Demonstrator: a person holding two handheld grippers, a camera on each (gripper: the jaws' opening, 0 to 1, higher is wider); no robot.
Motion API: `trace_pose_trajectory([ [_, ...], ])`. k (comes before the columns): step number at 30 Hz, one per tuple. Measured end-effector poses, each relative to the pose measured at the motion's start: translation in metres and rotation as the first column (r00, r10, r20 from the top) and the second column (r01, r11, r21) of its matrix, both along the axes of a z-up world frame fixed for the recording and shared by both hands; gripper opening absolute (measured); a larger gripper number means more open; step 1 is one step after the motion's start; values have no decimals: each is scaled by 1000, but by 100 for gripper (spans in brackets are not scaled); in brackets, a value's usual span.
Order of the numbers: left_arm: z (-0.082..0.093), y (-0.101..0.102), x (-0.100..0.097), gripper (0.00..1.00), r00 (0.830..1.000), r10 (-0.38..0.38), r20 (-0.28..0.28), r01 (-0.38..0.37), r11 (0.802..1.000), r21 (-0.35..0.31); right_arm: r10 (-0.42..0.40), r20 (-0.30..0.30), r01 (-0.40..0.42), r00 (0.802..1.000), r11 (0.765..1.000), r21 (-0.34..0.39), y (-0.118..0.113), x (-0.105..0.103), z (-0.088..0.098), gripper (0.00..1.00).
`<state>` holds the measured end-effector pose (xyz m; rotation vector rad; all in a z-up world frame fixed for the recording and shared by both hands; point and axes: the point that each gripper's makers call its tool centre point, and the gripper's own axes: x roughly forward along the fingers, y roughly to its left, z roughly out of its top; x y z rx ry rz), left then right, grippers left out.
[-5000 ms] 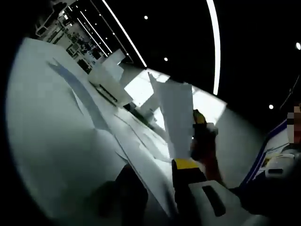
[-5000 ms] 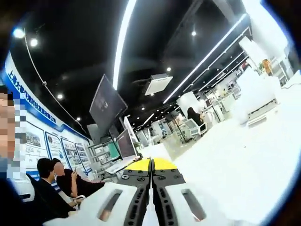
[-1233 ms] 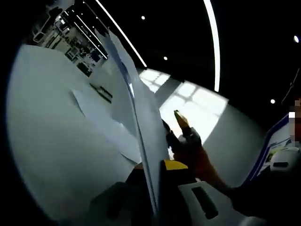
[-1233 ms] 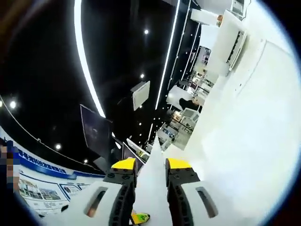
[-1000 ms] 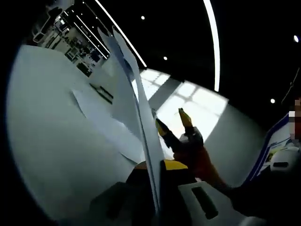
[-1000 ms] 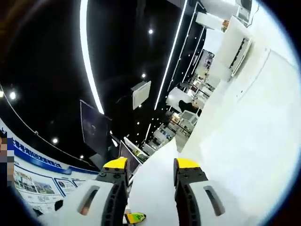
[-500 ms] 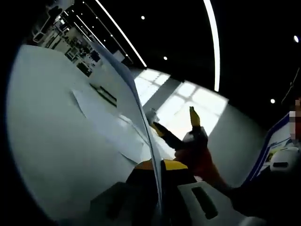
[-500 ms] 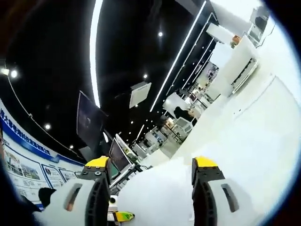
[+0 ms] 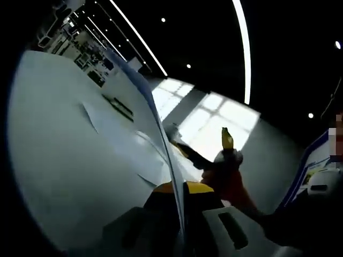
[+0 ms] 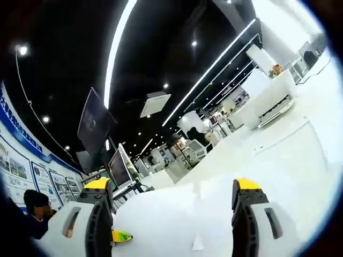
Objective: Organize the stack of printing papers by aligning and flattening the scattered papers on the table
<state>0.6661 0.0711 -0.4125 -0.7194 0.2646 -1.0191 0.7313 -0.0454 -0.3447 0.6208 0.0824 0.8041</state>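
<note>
In the left gripper view my left gripper [image 9: 178, 188] is shut on a sheaf of white printing papers [image 9: 155, 126], which stands edge-on and rises up and to the left from the jaws. Beyond it the right gripper [image 9: 204, 144] stands with its yellow-tipped jaws spread. In the right gripper view my right gripper [image 10: 171, 185] is wide open, and the sheaf's white face [image 10: 177, 217] bulges between the jaws without being clamped. A yellow tip of the left gripper [image 10: 121, 236] peeks out at the lower left. More loose sheets [image 9: 115, 140] lie flat on the white table [image 9: 48, 139].
A white printer-like box [image 10: 273, 110] stands at the table's far edge, with further sheets [image 10: 300, 147] lying before it. Monitors [image 10: 121, 168] and a seated person [image 10: 33, 206] are off to the left, under ceiling light strips.
The right gripper's jaws have spread from shut on the sheaf to wide open, letting it go. The left gripper stays shut on the papers, which lean a little more to the left.
</note>
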Motion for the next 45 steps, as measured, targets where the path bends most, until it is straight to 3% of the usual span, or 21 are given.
trace_pose_trajectory([
  [11, -1, 2, 2, 6, 1000, 1, 2, -1, 1000, 2, -48, 24, 50, 999, 994, -98, -24, -6, -8, 90],
  [35, -1, 4, 3, 7, 1000, 0, 1, 0, 1000, 2, -184, 8, 184, 983, 976, -117, -101, -19, -29, 90],
  [40, -1, 3, 2, 7, 1000, -1, 1, 1, 1000, 2, -210, 4, 208, 978, 965, -162, -118, -23, -41, 90],
  [45, 0, 0, -1, 7, 1000, -1, 1, 1, 1000, 2, -193, -37, 184, 981, 970, -160, -128, -25, -54, 90],
])
